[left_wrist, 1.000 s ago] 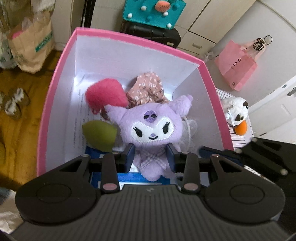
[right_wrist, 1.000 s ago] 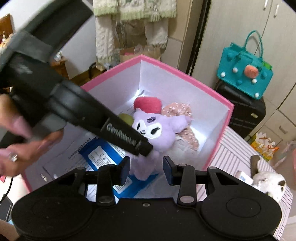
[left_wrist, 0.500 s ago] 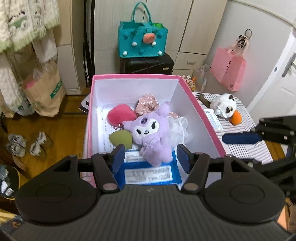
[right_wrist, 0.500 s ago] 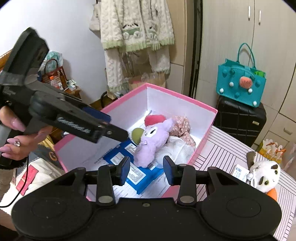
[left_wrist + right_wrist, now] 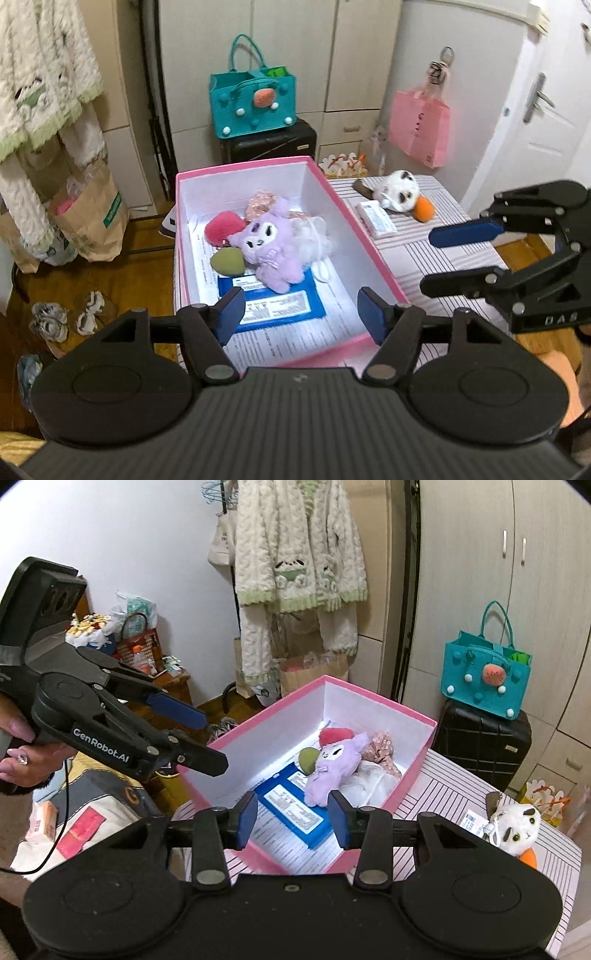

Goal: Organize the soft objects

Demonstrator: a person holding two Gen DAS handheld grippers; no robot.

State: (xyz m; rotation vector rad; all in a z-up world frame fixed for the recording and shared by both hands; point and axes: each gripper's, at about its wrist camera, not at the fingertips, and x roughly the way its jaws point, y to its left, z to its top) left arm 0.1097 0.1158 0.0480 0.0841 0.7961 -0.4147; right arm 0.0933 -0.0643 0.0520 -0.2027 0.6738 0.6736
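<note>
Pink box (image 5: 369, 254) open on my tabletop, purple bunny toy (image 5: 267, 243) lying on its back inside, red fluffy ball (image 5: 221, 229) and green soft egg (image 5: 227, 261) touching it, flowery pink cloth (image 5: 260, 202) behind, white panda toy (image 5: 400, 191) outside on the stripes

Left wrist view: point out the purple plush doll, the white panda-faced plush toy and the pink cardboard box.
Purple plush doll (image 5: 266, 246), left wrist view, on its face.
White panda-faced plush toy (image 5: 400, 192), left wrist view, on its head.
Pink cardboard box (image 5: 369, 236), left wrist view, on its right rim.
</note>
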